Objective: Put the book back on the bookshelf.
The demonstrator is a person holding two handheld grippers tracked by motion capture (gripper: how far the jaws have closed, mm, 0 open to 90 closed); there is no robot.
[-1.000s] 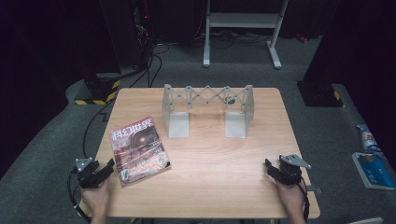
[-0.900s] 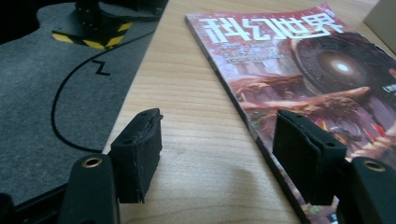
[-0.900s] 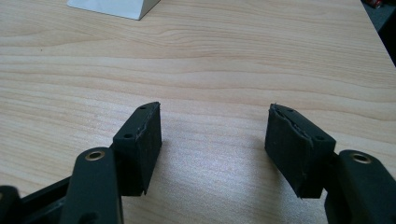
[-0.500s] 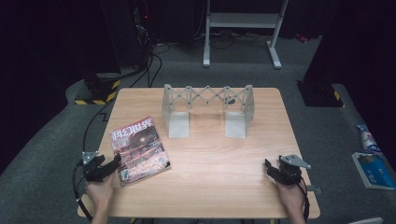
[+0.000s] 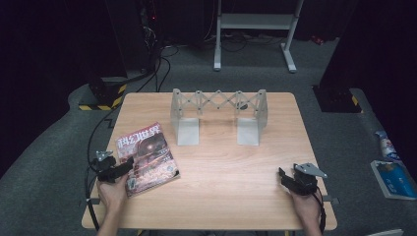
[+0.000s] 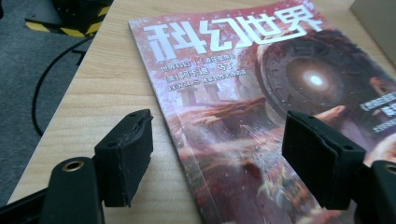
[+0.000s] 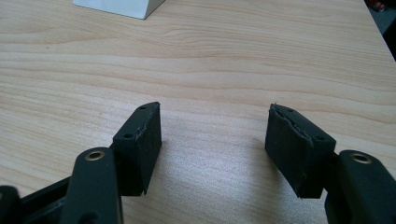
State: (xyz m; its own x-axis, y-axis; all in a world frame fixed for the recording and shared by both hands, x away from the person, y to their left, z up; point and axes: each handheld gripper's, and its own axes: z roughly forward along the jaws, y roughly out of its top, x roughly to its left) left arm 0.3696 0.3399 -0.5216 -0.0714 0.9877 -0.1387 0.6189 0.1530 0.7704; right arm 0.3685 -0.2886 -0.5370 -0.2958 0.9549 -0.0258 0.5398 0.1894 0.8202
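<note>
A: Two grippers low at the near edge of the table (image 5: 211,196). Left gripper (image 5: 129,166) sits at the near-left corner of the magazine (image 5: 146,158), jaws spread wide and just been opening; in the left gripper view the spine edge of the magazine (image 6: 261,116) runs up between them, one pad over bare wood, the other over the cover. Pads not pressing on anything.

B: Right gripper (image 5: 284,177)?

A: Jaws apart, nothing between them but tabletop (image 7: 210,56). Well apart from the magazine, near the right edge.

B: Risks from here?

A: My read: the magazine lies flat, so a pad has to get under the spine edge. If the lower pad rides over the cover instead, it pinches only the top sheet, and the cover creases or tears. Glossy cover, too; a shallow bite could slip. A push without lift would skid it toward the metal rack (image 5: 219,115), which stands behind it in the middle of the table.

B: Magazine's condition?

A: Thin, soft-bound, skewed so its top leans left. Red-brown cover art, a glowing ring at upper right, big white Chinese title across the top, a small barcode patch near the lower-left corner in the high view. Looks floppy; held by one corner, it'll likely droop.
</note>
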